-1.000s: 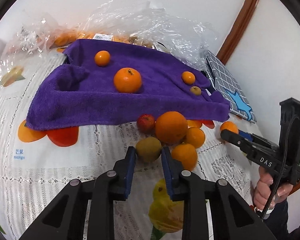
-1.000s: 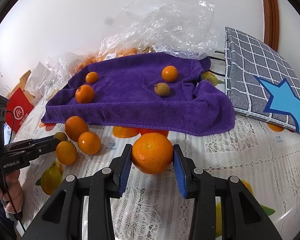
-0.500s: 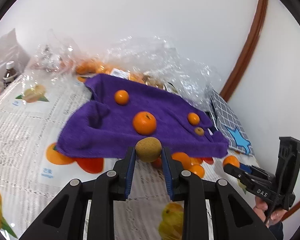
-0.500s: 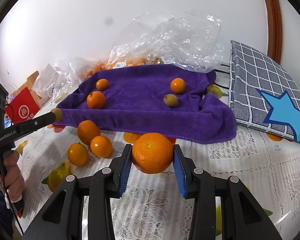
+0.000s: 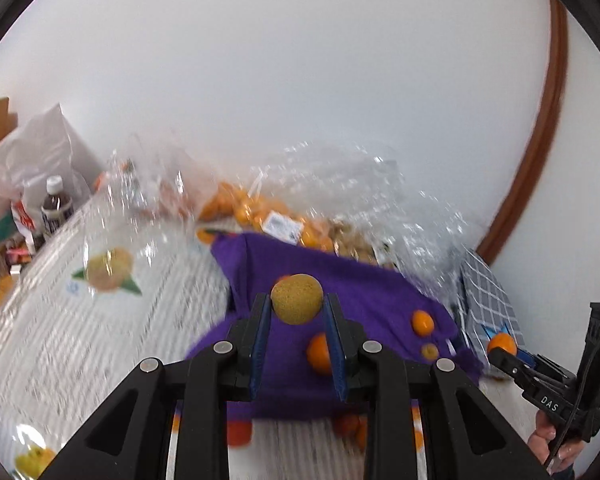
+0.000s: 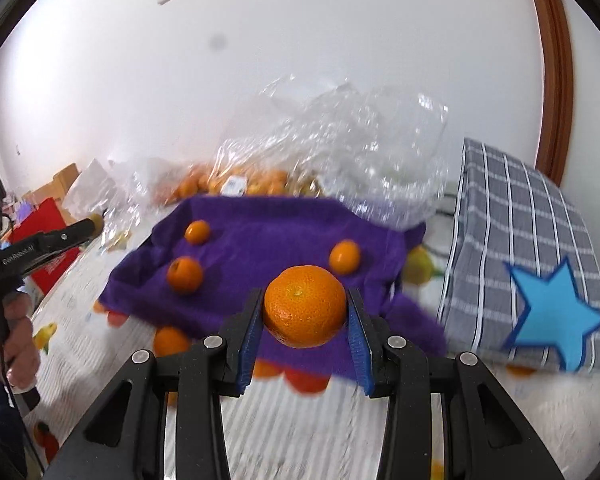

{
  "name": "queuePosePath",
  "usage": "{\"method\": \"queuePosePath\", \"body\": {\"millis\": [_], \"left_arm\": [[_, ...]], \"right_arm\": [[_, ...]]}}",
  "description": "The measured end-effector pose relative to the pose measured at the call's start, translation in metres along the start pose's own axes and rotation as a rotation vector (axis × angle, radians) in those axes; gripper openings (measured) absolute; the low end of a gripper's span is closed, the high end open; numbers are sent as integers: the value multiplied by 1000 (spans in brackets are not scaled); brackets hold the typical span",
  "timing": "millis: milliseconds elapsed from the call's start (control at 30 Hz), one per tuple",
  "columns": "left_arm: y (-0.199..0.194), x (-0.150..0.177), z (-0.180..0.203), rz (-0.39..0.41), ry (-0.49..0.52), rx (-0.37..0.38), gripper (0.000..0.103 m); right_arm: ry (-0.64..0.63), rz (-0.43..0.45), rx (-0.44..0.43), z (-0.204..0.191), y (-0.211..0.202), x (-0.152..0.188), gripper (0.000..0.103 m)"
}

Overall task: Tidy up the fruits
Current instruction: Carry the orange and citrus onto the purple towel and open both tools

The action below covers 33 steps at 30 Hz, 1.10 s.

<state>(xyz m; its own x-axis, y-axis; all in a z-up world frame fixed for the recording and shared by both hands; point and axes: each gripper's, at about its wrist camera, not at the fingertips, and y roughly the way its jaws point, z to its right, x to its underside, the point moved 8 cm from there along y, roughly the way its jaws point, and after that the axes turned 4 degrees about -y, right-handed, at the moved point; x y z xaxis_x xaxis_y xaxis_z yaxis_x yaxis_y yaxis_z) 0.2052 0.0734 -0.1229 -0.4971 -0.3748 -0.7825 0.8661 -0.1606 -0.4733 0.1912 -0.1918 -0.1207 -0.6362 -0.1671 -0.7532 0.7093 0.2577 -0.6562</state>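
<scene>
My left gripper [image 5: 297, 309] is shut on a small brown-green kiwi-like fruit [image 5: 297, 298] and holds it high above the purple towel [image 5: 364, 300]. My right gripper [image 6: 305, 313] is shut on a large orange [image 6: 305, 306], lifted in front of the towel [image 6: 268, 236]. On the towel lie small oranges [image 6: 197, 232] [image 6: 185, 274] [image 6: 344, 256]. In the left wrist view, oranges [image 5: 319, 352] [image 5: 422, 322] and a small brown fruit [image 5: 430, 351] rest on it. The right gripper with its orange also shows at the right [image 5: 501, 345].
Clear plastic bags [image 6: 340, 152] with more oranges [image 5: 252, 212] lie behind the towel. A grey checked cushion with a blue star [image 6: 540, 280] is at the right. Loose oranges [image 6: 171, 340] lie on the lace tablecloth [image 5: 80, 320]. A bottle [image 5: 56, 204] and bags stand far left.
Both grippers have risen and tilted up with their fruit. The left one has lifted the brown-green fruit off the table and carried it over the towel.
</scene>
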Motion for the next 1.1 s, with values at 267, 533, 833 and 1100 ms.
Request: {"method": "queuePosePath", "body": {"millis": [267, 533, 833, 1100], "left_arm": [[52, -12, -5, 4, -19, -68, 26], [81, 11, -20, -37, -9, -92, 26], [96, 26, -10, -111, 15, -60, 26], [106, 37, -4, -157, 57, -68, 26]], "right_arm": [[52, -49, 37, 32, 51, -21, 40], [115, -121, 10, 47, 86, 2, 40], [65, -149, 27, 40, 97, 12, 40], [80, -146, -2, 39, 97, 15, 42]]}}
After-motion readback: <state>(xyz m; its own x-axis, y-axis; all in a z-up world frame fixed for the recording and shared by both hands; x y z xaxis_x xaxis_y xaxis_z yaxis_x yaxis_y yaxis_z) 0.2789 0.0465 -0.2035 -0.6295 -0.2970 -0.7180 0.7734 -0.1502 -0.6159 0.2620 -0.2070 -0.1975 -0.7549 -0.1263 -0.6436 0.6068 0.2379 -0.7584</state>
